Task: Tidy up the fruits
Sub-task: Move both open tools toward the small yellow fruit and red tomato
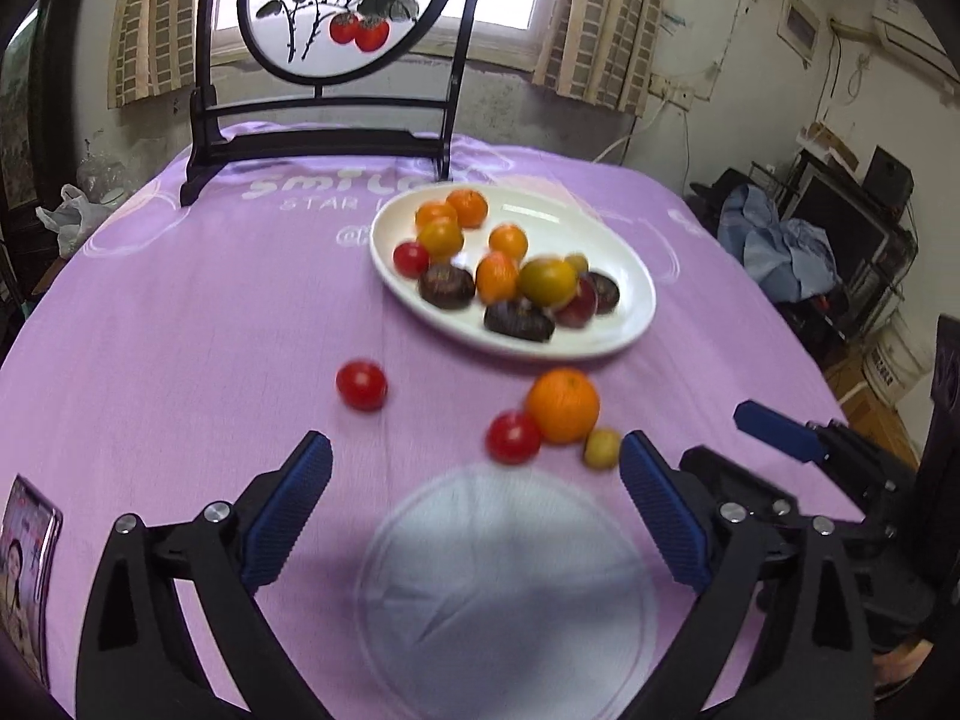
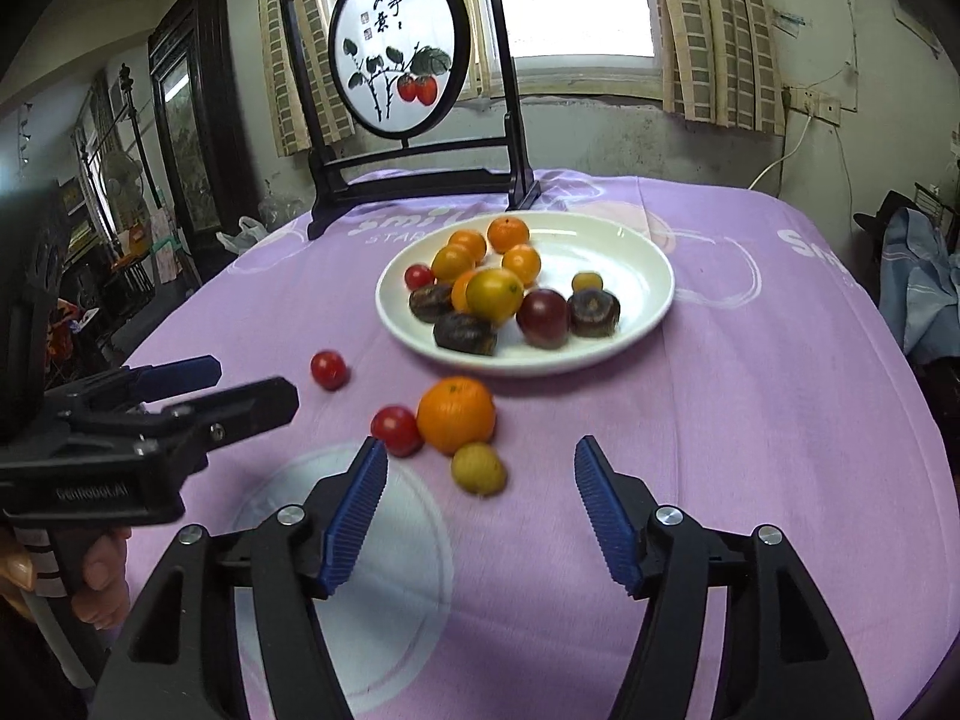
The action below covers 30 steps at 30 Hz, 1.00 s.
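A white plate [image 1: 624, 276] [image 2: 636, 264] holds several small oranges, dark fruits and a cherry tomato. On the purple cloth in front of it lie an orange [image 1: 563, 405] [image 2: 456, 414], a small yellow fruit [image 1: 602, 448] [image 2: 478, 468] and two cherry tomatoes, one beside the orange [image 1: 513, 437] [image 2: 396, 429], one apart to the left [image 1: 361, 384] [image 2: 329, 369]. My left gripper [image 1: 474, 468] is open and empty, just short of the loose fruits. My right gripper [image 2: 480, 468] is open, its fingers either side of the yellow fruit but short of it.
A black-framed round painted screen [image 1: 336, 6] [image 2: 399, 60] stands at the table's far edge behind the plate. A phone [image 1: 24, 546] lies at the near left. The right gripper shows in the left wrist view [image 1: 780, 429]; the left gripper shows in the right wrist view [image 2: 180, 384].
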Motion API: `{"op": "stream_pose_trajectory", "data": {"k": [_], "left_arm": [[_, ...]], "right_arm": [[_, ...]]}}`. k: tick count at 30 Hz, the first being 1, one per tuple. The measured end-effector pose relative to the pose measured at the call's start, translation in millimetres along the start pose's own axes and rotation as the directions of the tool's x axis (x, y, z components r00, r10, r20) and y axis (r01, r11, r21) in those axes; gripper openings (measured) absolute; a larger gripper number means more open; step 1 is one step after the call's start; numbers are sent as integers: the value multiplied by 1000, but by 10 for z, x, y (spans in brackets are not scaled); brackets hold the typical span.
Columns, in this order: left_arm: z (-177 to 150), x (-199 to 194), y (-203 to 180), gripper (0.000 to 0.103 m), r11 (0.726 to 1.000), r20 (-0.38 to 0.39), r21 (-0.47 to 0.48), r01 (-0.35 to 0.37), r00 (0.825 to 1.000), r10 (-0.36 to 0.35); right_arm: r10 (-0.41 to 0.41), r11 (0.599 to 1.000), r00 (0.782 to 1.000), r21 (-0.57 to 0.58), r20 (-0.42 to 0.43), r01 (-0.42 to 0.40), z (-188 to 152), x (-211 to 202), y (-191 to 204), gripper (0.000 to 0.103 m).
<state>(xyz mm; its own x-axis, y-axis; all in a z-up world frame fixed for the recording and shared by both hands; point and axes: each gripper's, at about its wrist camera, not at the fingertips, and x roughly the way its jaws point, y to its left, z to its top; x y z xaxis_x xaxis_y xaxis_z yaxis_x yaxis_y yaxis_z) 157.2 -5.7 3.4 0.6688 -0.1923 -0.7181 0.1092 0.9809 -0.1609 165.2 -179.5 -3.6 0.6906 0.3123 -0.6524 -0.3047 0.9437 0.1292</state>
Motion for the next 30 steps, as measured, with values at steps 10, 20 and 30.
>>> {"op": "stream_pose_trajectory", "data": {"k": [10,20,30], "left_arm": [[-268,116,276,94,999,-14,27,-30,999,30],[-296,254,484,94,994,-133,-96,44,990,-57],[-298,267,581,94,980,-149,-180,86,982,-113]], "right_arm": [[-73,995,990,-73,-119,65,-274,157,195,70],[-116,992,971,-71,-210,103,-305,600,167,70],[-100,994,976,-68,-193,89,-47,857,171,30]]}}
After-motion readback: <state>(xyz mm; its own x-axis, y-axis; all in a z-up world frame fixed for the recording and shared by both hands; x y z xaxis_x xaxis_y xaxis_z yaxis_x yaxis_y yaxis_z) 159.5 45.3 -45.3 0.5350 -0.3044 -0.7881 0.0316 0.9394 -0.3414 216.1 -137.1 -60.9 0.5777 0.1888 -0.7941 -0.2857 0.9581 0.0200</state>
